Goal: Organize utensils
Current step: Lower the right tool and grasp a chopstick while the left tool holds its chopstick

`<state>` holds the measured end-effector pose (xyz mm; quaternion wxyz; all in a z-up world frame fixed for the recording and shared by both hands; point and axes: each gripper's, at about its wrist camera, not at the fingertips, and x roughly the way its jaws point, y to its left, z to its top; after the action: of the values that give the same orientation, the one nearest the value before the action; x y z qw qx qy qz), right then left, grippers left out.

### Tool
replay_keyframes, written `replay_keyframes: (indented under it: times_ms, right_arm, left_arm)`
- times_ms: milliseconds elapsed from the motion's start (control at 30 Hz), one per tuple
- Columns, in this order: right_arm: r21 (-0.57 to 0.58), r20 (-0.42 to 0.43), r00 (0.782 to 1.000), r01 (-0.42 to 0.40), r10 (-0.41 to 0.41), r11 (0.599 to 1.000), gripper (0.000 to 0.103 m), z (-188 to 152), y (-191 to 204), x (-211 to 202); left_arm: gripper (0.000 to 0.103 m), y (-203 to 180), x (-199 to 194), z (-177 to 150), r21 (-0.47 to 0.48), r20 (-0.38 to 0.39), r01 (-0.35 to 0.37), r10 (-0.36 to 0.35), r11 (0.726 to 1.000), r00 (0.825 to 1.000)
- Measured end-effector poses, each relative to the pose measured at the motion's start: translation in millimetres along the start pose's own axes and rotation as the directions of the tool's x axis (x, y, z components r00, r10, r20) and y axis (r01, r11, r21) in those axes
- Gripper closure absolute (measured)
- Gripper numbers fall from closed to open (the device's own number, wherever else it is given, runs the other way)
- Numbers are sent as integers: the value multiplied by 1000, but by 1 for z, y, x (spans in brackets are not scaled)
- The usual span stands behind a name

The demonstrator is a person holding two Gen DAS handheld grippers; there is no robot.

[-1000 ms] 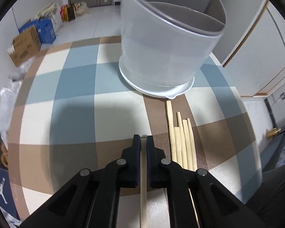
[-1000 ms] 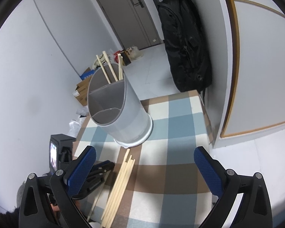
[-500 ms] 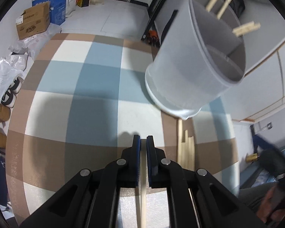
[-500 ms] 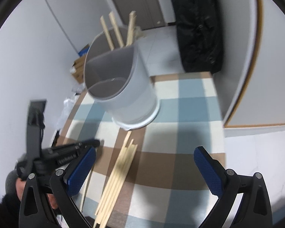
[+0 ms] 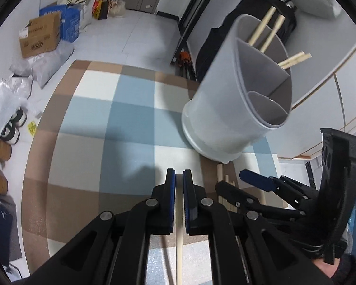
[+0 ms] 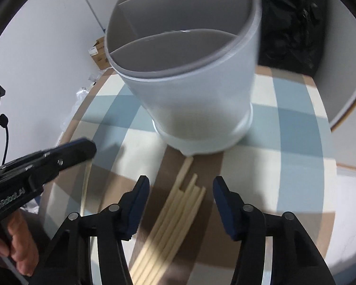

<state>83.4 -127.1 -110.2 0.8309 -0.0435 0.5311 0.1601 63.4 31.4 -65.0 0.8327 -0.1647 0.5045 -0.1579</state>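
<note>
The left gripper (image 5: pixel 179 178) is clamped on a single chopstick (image 5: pixel 179 232): its blue pads sit almost together with the pale stick pinched between them, and the rest of the stick runs back under the gripper's body. In the right wrist view the same gripper (image 6: pixel 83 146) comes in from the left, with a hand (image 6: pixel 16 244) on its handle.

The right gripper (image 6: pixel 180 190) stands about half open and its jaws are closing. It hovers over a bundle of loose chopsticks (image 6: pixel 175 216) that lies between the two fingers; the pads do not press on the sticks. In the left wrist view this gripper (image 5: pixel 235 182) appears at the right, just beside the left one, with the tips of the bundle (image 5: pixel 222 180) showing past it.

The bundle lies on a brown stripe of the checked cloth that covers the counter (image 5: pixel 83 142), its far ends close to the base of a grey utensil holder (image 5: pixel 237 109). The holder stands toward the counter's far right corner, is divided into compartments, and has several chopsticks (image 5: pixel 265 35) standing in its far compartments. Its near compartment (image 6: pixel 178 54) looks empty.
</note>
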Motion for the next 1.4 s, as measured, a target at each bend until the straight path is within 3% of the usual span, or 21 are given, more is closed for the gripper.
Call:
replay_keyframes:
  times_ms: [133, 467, 667, 833, 1033, 1400]
  right_arm:
    - [-36, 2, 1000, 17, -17, 999, 50, 3, 7, 8]
    - [-159, 25, 995, 104, -101, 982, 83, -7, 28, 11]
    - [-206, 26, 992, 130, -127, 970, 89, -11, 37, 10]
    - [-209, 6, 997, 81, -82, 974, 89, -15, 36, 4]
    - [-119, -17, 1000, -5, 3, 993, 87, -13, 22, 1]
    - [-124, -16, 999, 46, -49, 991, 88, 0, 32, 14]
  left_arm:
    - [101, 3, -2, 2, -16, -1, -5, 5, 1000, 1000]
    - [101, 12, -10, 1, -25, -10, -17, 17, 1000, 1000]
    - [101, 13, -13, 1, -28, 6, -33, 33, 999, 999]
    - [101, 12, -13, -1, -26, 2, -39, 39, 999, 999]
    - [101, 12, -17, -2, -35, 12, -40, 40, 999, 999]
    - [101, 15, -18, 1, -42, 16, -38, 39, 998, 999]
